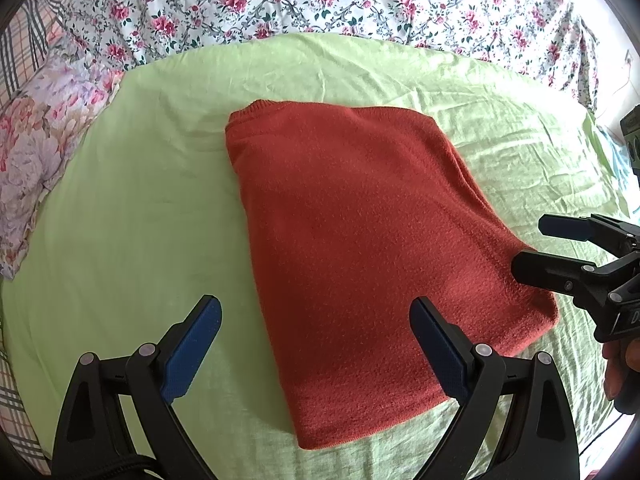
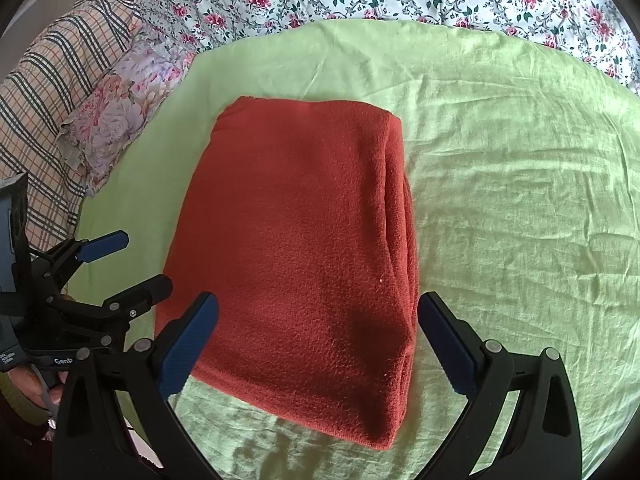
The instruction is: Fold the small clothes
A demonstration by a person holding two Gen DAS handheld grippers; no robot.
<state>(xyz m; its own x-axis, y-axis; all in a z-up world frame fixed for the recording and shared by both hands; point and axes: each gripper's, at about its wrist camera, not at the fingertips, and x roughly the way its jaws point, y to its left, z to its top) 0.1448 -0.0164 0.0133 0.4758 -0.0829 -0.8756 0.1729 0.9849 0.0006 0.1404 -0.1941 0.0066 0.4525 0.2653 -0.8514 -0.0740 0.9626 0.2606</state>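
While the folded rust-red garment [image 1: 352, 248] lies flat on the green sheet [image 1: 132, 216], the left gripper [image 1: 316, 344] and right gripper [image 2: 318, 344] hover above its near edge (fingers spread wide, holding nothing).

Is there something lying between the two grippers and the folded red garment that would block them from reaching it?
Nothing visible does. The red garment lies alone on the green sheet. The right gripper and the left gripper are both open, with only the garment and bare sheet between their fingers. The floral pillow sits off to the side.
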